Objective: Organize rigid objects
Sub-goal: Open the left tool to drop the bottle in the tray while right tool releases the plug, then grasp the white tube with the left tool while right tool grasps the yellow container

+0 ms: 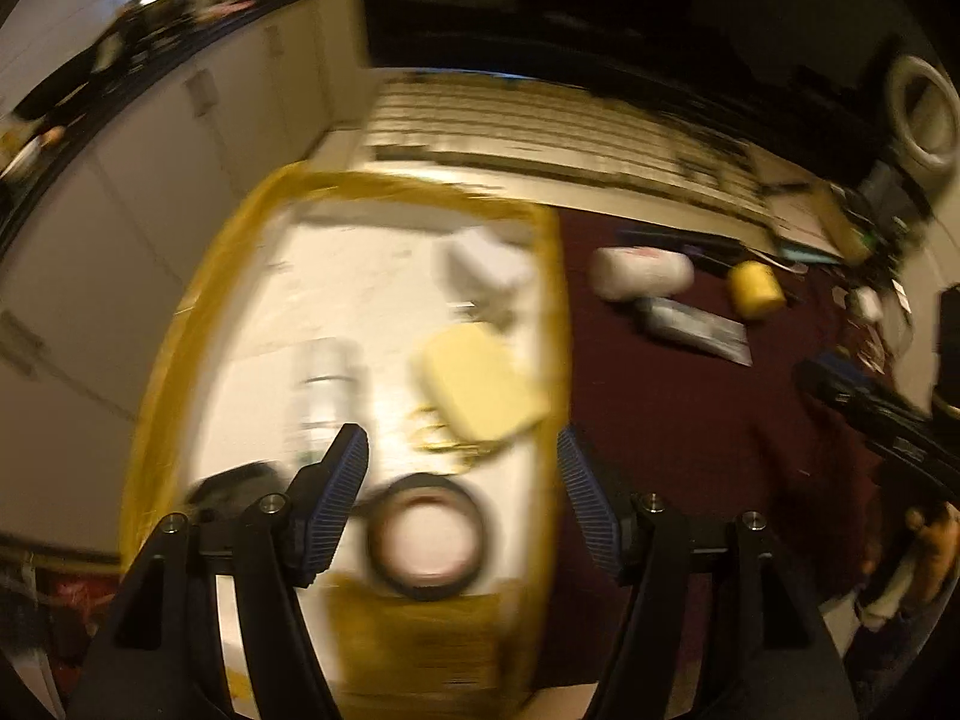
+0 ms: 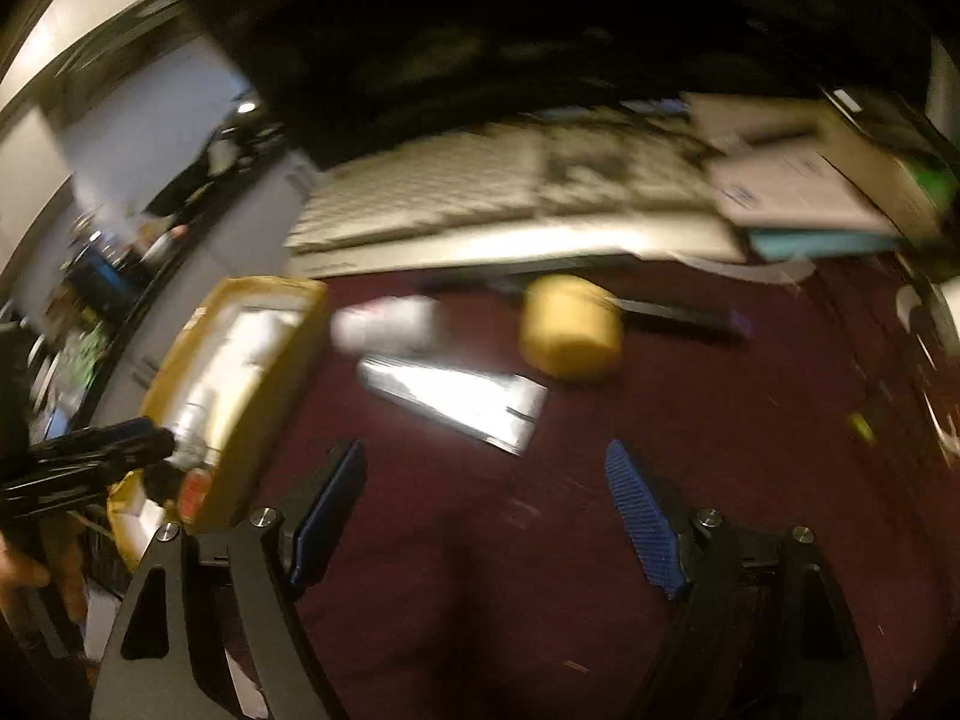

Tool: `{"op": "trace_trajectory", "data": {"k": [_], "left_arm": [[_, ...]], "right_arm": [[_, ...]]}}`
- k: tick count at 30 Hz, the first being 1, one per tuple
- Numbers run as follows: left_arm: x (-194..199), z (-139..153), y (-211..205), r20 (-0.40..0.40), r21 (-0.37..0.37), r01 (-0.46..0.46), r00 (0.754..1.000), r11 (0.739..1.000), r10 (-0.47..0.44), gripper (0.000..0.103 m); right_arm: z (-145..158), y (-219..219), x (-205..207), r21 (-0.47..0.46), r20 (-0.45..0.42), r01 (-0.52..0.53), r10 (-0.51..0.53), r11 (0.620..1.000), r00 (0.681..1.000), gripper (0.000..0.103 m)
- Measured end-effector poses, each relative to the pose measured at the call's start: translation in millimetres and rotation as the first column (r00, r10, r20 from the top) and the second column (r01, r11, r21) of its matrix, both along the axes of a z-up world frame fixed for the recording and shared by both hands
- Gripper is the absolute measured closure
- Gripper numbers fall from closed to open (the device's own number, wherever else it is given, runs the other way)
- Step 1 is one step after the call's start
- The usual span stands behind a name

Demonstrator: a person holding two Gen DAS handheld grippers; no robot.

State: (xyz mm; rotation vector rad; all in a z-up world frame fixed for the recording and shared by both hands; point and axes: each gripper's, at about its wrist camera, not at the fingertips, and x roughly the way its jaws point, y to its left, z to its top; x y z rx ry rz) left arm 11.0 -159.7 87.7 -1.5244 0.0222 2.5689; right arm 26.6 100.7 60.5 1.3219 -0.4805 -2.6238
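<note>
The left gripper (image 1: 462, 456) hangs over the cardboard box (image 1: 180, 336) at the desk's left edge, jaws apart and empty; a black tape roll (image 1: 427, 540) lies just below them, a pale yellow block (image 1: 480, 384) beyond. The right gripper (image 2: 486, 468), jaws wide and empty, is above the maroon desk mat (image 2: 480, 570), well short of the silver packet (image 2: 456, 402) and yellow cylinder (image 2: 570, 327) (everything blurred).

Both grippers: black frames w/ triangular cut-outs, lower part of each view, silver screw heads at pivots. Left gripper (image 1: 462, 504) & right gripper (image 2: 486, 510) have ribbed blue pads (image 1: 585, 504) on black fingers. Motion blur hides finer markings.
</note>
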Motion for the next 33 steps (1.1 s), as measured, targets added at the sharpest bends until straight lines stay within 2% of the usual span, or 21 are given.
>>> {"op": "trace_trajectory", "data": {"k": [4, 6, 8, 12, 16, 20, 22, 25, 28, 33], "left_arm": [[2.3, -2.8, 50.1, 0.009, 0.013, 0.168, 0.986, 0.986, -0.168, 0.037], [1.5, -5.3, 77.1, 0.03, 0.017, 0.253, 0.967, 0.967, -0.253, 0.037], [-0.1, -12.1, 102.0, 0.07, 0.032, 0.339, 0.938, 0.94, -0.341, 0.037], [0.3, -18.5, 129.9, 0.107, -0.022, 0.429, 0.899, 0.903, -0.424, 0.037], [-9.9, -14.5, 142.7, 0.111, -0.062, 0.471, 0.879, 0.88, -0.463, 0.037], [-23.1, -12.8, 149.5, 0.114, -0.047, 0.508, 0.858, 0.86, -0.501, 0.037], [-32.2, -17.1, 156.4, 0.123, -0.041, 0.539, 0.838, 0.841, -0.531, 0.037], [-43.4, -26.5, 164.4, 0.122, -0.085, 0.544, 0.837, 0.834, -0.534, 0.037], [-52.5, -35.2, 172.0, 0.126, -0.077, 0.569, 0.82, 0.819, -0.558, 0.037], [-63.2, -41.9, 182.3, 0.119, -0.111, 0.619, 0.785, 0.778, -0.608, 0.037]], "right_arm": [[-9.0, 26.0, 14.3, -0.013, 0.007, 0.04, -0.04, 0.999, 0.999, 0.025], [-9.1, 30.1, 18.1, -0.02, 0.008, 0.047, -0.047, 0.999, 0.999, 0.025], [-10.4, 34.6, 21.6, -0.027, 0.012, 0.06, -0.059, 0.998, 0.998, 0.025], [-12.2, 42.5, 25.8, -0.037, 0.014, 0.074, -0.073, 0.997, 0.997, 0.025], [-10.9, 51.9, 31.4, -0.056, 0.0, 0.09, -0.09, 0.994, 0.996, 0.025], [-9.5, 54.1, 29.9, -0.066, -0.007, 0.093, -0.094, 0.993, 0.996, 0.025], [-8.0, 53.3, 29.1, -0.066, -0.011, 0.089, -0.09, 0.994, 0.996, 0.025], [-5.4, 52.5, 27.8, -0.071, -0.02, 0.086, -0.088, 0.994, 0.996, 0.025], [-3.4, 52.6, 27.8, -0.076, -0.025, 0.089, -0.091, 0.993, 0.996, 0.025], [-1.3, 54.1, 27.7, -0.078, -0.025, 0.098, -0.1, 0.992, 0.995, 0.025]]}}
